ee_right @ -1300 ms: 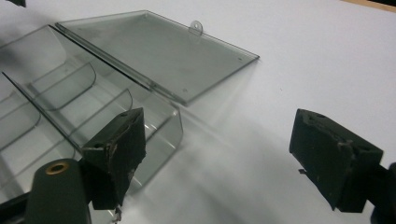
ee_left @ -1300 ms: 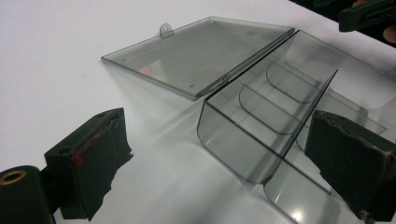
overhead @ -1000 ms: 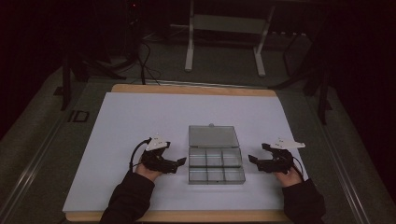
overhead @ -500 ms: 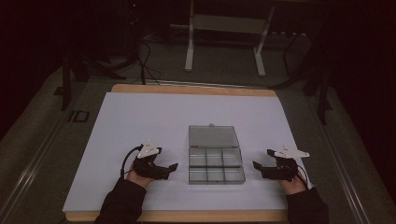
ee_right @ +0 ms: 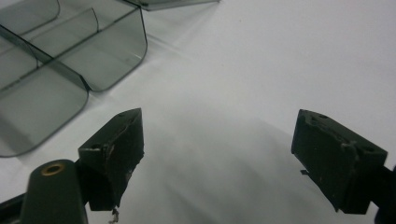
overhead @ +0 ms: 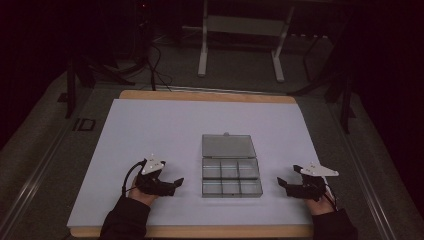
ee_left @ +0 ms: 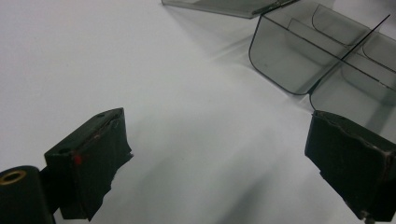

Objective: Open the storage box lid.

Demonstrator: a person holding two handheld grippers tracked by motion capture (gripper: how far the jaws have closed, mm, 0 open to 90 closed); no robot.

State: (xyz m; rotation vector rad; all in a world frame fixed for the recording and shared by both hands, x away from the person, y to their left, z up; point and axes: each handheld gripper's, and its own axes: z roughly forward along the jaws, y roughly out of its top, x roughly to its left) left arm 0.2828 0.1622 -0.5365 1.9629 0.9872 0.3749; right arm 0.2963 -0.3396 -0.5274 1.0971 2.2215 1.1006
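Observation:
A clear plastic compartment box (overhead: 230, 176) lies open at the middle of the white table cover (overhead: 165, 130), its lid (overhead: 228, 146) folded flat on the far side. Its compartments look empty. My left gripper (overhead: 176, 184) rests low on the table left of the box, open with nothing between its fingers. In the left gripper view the box (ee_left: 327, 56) is ahead and to the right of that gripper (ee_left: 224, 163). My right gripper (overhead: 281, 184) is right of the box, also open and empty. In the right gripper view the box (ee_right: 51, 70) is at upper left of that gripper (ee_right: 219, 158).
The white cover lies on a wooden tabletop (overhead: 210, 96) whose edge shows at the far and near sides. Beyond the table, in the dark, are a white stand's legs (overhead: 240, 45), cables and black frame posts (overhead: 70, 85).
Both hands have drawn back toward the near edge and outward, away from the box. The box has not moved.

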